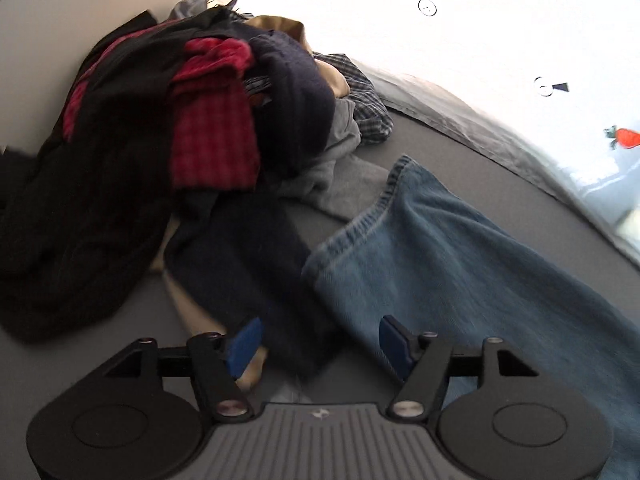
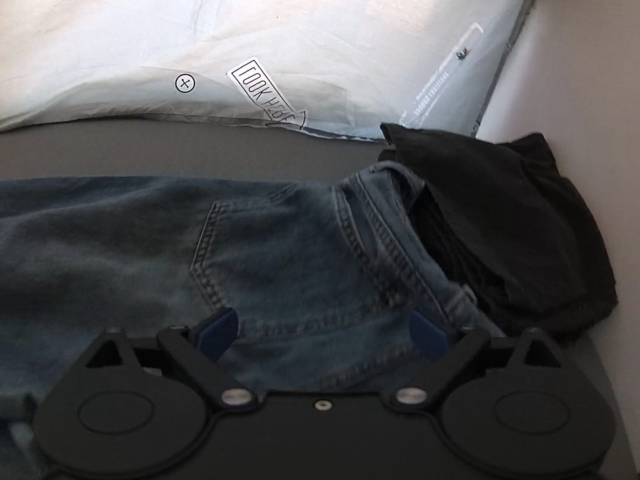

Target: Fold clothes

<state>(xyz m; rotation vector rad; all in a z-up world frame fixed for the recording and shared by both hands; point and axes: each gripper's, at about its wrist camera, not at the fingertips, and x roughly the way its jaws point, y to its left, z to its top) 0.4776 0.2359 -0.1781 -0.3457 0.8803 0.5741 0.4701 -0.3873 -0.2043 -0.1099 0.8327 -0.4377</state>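
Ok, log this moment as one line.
left tool: open, empty, over hem end | right tool: open, empty, over waist end | jeans: flat on bed | unfolded pile: beyond hems

"LOOK HERE" in an arrow-shaped label (image 2: 267,94) (upside down) on the pale pillowcase (image 2: 120,32), smaller print near its edge unreadable

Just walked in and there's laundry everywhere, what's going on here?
A person with a handheld gripper in each hand is folding clothes on a grey bed. Blue jeans lie spread flat. The left gripper and right gripper are both open above them, holding nothing. An unfolded clothes pile waits nearby, and a folded black garment sits by the jeans' waistband.
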